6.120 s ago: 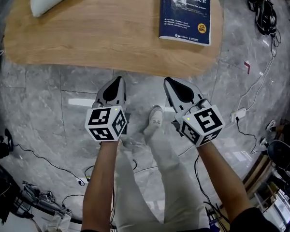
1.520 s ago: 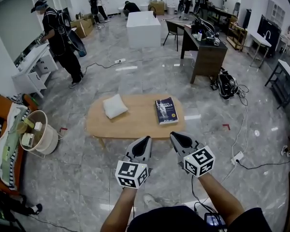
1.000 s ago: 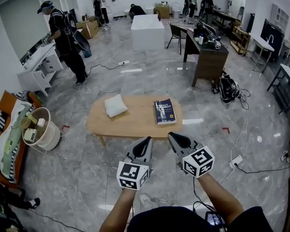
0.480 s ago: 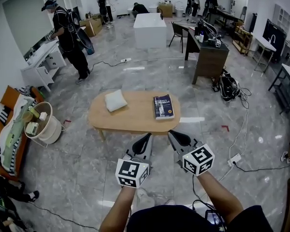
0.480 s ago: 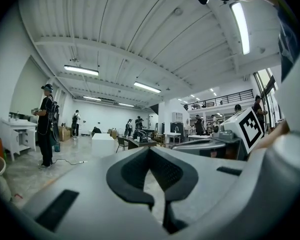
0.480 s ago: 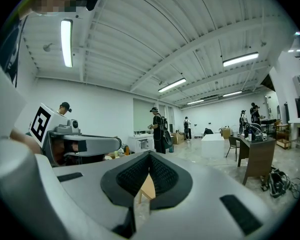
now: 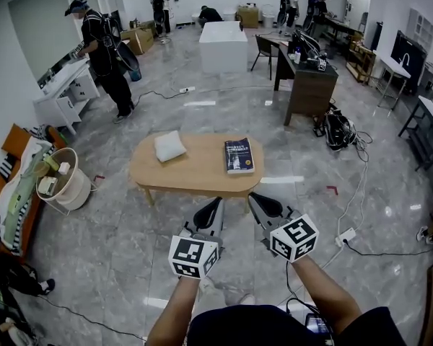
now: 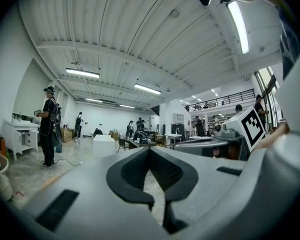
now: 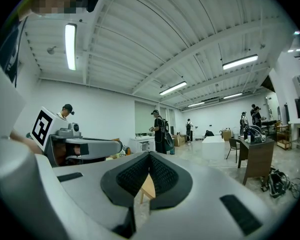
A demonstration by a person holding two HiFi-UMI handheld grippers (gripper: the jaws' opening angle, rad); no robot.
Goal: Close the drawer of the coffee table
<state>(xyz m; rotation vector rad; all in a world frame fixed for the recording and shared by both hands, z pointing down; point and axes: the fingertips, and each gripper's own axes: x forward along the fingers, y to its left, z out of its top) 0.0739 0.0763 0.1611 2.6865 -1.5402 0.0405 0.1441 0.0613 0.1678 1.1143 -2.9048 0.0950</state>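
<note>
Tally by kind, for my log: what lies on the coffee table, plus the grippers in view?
pillow: 1
book: 1
grippers: 2, the left gripper and the right gripper
total: 4

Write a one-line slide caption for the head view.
Left gripper and right gripper, both shut, facing a coffee table bearing book and cushion.

Oval light-wood coffee table (image 7: pixel 200 170), upright on thin legs, mid-floor on grey tiles.
</note>
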